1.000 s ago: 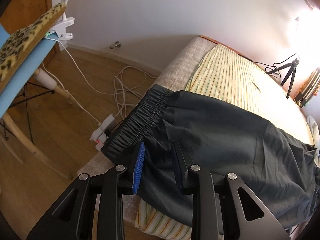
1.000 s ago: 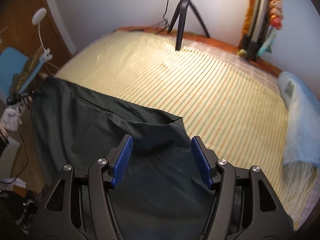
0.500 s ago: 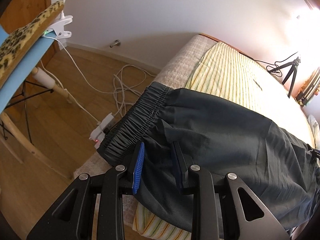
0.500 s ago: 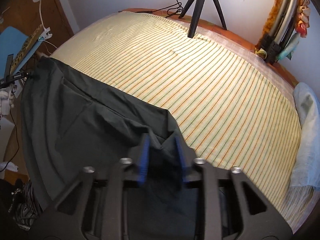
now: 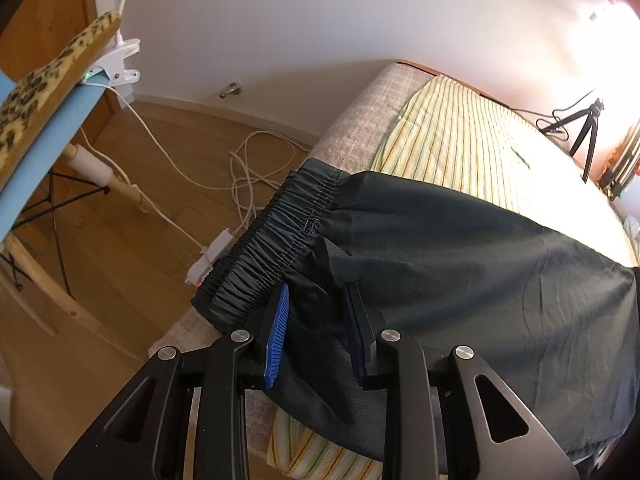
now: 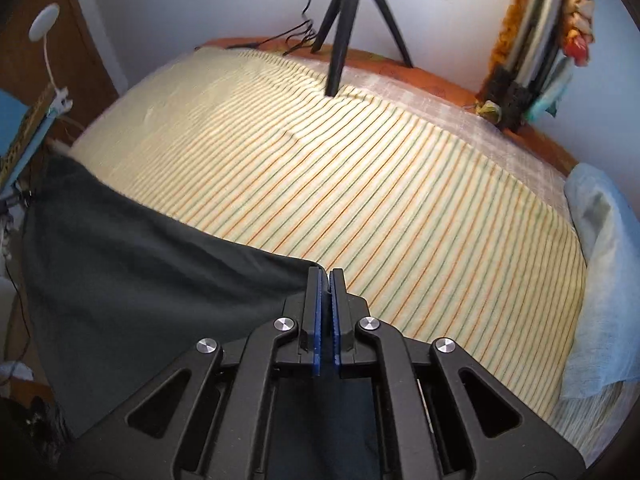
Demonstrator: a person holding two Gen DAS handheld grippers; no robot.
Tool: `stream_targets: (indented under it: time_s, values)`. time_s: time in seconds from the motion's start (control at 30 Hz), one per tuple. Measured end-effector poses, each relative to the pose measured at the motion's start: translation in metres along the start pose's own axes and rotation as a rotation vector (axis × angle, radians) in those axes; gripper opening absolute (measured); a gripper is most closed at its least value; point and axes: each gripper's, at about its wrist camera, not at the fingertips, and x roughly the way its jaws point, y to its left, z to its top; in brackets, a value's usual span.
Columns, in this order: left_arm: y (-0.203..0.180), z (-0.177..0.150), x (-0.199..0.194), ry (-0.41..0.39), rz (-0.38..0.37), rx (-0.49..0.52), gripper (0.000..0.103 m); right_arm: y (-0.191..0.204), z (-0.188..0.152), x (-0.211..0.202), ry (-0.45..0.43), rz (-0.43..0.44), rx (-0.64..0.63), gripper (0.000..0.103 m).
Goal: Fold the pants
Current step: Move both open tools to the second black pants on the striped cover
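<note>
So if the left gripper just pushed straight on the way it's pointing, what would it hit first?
The dark pants: the left gripper already has their cloth between its fingers, just behind the elastic waistband. Beneath lies the striped bedsheet; depth is unclear.

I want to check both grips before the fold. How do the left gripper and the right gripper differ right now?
The left gripper has a clear gap between its pads; the right gripper is shut tight. The left sits just past the gathered waistband, with pants fabric bunched in its gap; the right sits at the far hem corner, fabric between its pads not clearly visible. Both have blue pads and work over the striped sheet.
</note>
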Motion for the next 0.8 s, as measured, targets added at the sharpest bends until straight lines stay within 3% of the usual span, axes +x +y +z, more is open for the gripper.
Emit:
stream_targets:
  time_s: [0.17, 0.27, 0.4, 0.43, 0.5, 0.57, 0.67, 0.8]
  values:
    - [0.002, 0.004, -0.001, 0.006, 0.001, -0.001, 0.026, 0.006, -0.004, 0.003, 0.012, -0.015, 0.000, 0.004]
    - [0.007, 0.009, -0.008, -0.003, 0.001, -0.010, 0.026, 0.003, -0.005, -0.003, 0.012, 0.003, 0.026, 0.011]
    - [0.024, 0.014, -0.018, -0.026, 0.018, -0.059, 0.030, 0.005, -0.007, -0.021, 0.004, -0.002, 0.017, 0.046]
    - [0.029, 0.014, -0.019, -0.025, 0.007, -0.080, 0.030, 0.005, -0.008, -0.028, -0.012, 0.005, 0.027, 0.048]
    - [0.040, 0.014, -0.022, -0.015, -0.032, -0.131, 0.034, 0.006, -0.011, -0.039, -0.033, 0.010, 0.042, 0.048]
    - [0.050, 0.011, -0.026, -0.016, -0.078, -0.185, 0.046, 0.009, -0.014, -0.052, -0.052, 0.003, 0.061, 0.048]
    - [0.071, 0.005, -0.027, 0.010, -0.220, -0.335, 0.054, 0.017, -0.023, -0.073, -0.084, 0.014, 0.079, 0.051]
    - [0.088, -0.005, -0.018, 0.066, -0.328, -0.467, 0.055, 0.036, -0.042, -0.100, -0.134, 0.034, 0.083, 0.055]
